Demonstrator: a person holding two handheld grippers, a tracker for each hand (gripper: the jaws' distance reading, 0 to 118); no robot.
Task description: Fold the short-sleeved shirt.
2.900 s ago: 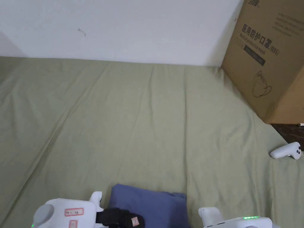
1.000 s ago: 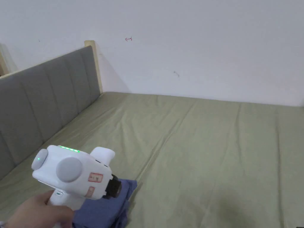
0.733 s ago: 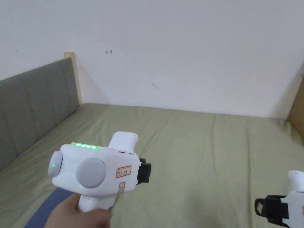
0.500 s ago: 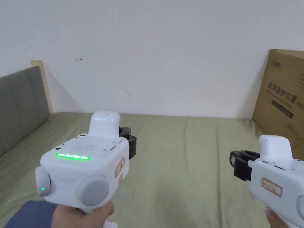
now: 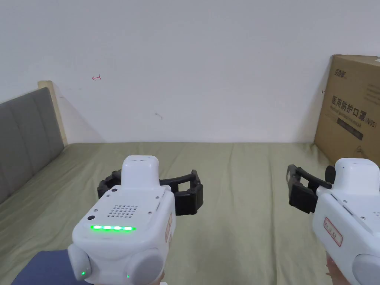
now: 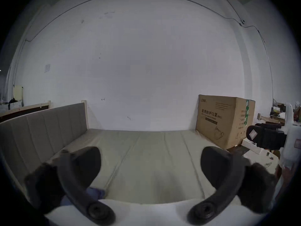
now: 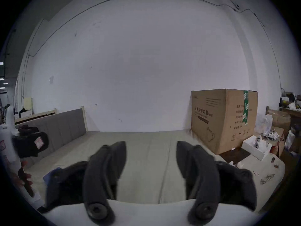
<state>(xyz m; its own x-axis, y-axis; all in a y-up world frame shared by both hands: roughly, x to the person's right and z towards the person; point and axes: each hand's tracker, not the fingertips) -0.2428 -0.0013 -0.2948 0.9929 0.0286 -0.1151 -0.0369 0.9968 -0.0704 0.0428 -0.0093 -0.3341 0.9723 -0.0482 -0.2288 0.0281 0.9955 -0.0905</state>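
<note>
The left gripper (image 5: 150,189) has spread its jaws since a moment ago; the right gripper (image 7: 151,161) is released too, both level above the bed (image 5: 237,207), shirt (image 5: 44,269) below.

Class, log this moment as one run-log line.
left claw: open, empty | right claw: open, empty | blue shirt: folded on bed, untouched

We get soft, even, bright light in the head view, faint shadows on the wall (image 5: 193,66); both gripper views run dimmer, greyish, bent hard at black rounded edges, near jaws smeared with blur
</note>
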